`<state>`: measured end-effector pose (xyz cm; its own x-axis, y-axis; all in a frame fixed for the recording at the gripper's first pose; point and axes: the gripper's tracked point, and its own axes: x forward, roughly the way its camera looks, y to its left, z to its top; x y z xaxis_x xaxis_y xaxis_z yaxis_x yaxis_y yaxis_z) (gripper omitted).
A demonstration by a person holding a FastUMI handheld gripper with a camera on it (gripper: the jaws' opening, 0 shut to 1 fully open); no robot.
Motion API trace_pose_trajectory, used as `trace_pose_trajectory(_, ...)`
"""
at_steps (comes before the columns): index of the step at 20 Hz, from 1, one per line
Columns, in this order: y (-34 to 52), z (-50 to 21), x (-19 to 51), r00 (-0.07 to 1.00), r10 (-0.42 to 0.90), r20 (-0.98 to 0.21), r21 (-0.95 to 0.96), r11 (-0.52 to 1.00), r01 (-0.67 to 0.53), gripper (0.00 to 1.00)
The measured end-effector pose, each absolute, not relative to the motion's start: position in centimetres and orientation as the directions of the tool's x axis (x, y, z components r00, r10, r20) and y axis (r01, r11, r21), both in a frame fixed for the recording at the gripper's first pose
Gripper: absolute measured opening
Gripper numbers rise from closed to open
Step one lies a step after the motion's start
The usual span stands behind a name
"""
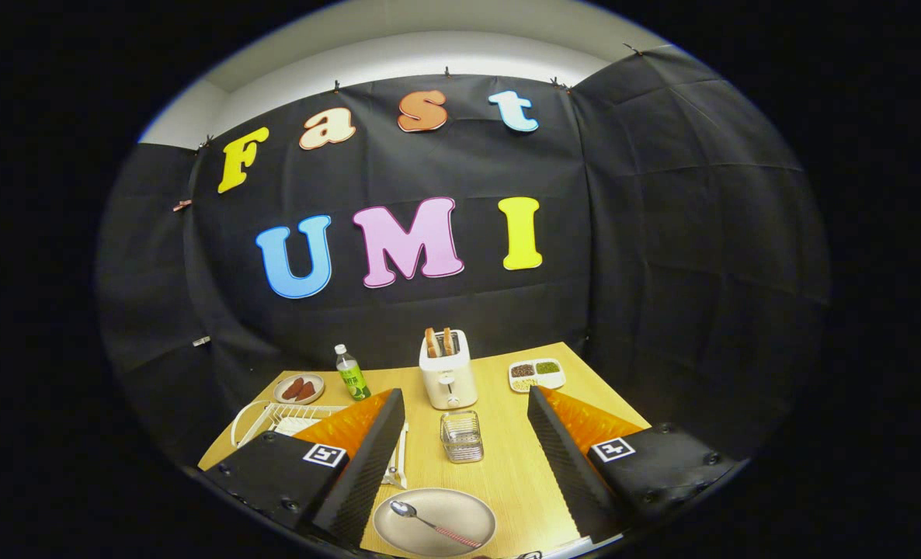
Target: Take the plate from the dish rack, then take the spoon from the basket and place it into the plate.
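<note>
- Gripper [464, 411] held up over the near part of the wooden table [507, 466], jaws released, the 2 fingers spread wide and pressing on nothing.
- Left finger [371, 458] and right finger [565, 458] slant in from the near corners toward the middle of the table.
- Plate [460, 508] lies flat on the table at the near edge, between the 2 fingers and low between their bases; round, beige-grey.
- Spoon [433, 524] lies in the plate, bowl toward the left, patterned reddish handle running to the near right; it sits inside the rim.
- Basket [461, 435], small clear wire one, stands just beyond the plate, between the fingers, apart from both; I see nothing standing in it.
- Dish rack [274, 419], white wire, sits at the left of the table, partly hidden behind the left finger; cannot tell what it holds.
- White toaster [448, 373] stands beyond the basket near the middle of the table, 2 slices of toast [439, 341] sticking up from its slots.
- Green-labelled bottle [351, 373] stands upright left of the toaster.
- Small dish [299, 388] with 2 reddish-brown pieces on it sits at the far left, beyond the dish rack.
- White divided tray [536, 374] with 3 compartments of dark, green and pale bits lies at the far right, right of the toaster.
- Black cloth wall behind the table.
</note>
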<state>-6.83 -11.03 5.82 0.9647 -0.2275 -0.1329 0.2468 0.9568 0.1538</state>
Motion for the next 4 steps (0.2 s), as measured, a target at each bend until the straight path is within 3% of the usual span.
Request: trace_pose_trajectory(4,-10.92,5.34,-6.29,0.959,-0.236,-0.155,0.156,0.953,0.260,0.98)
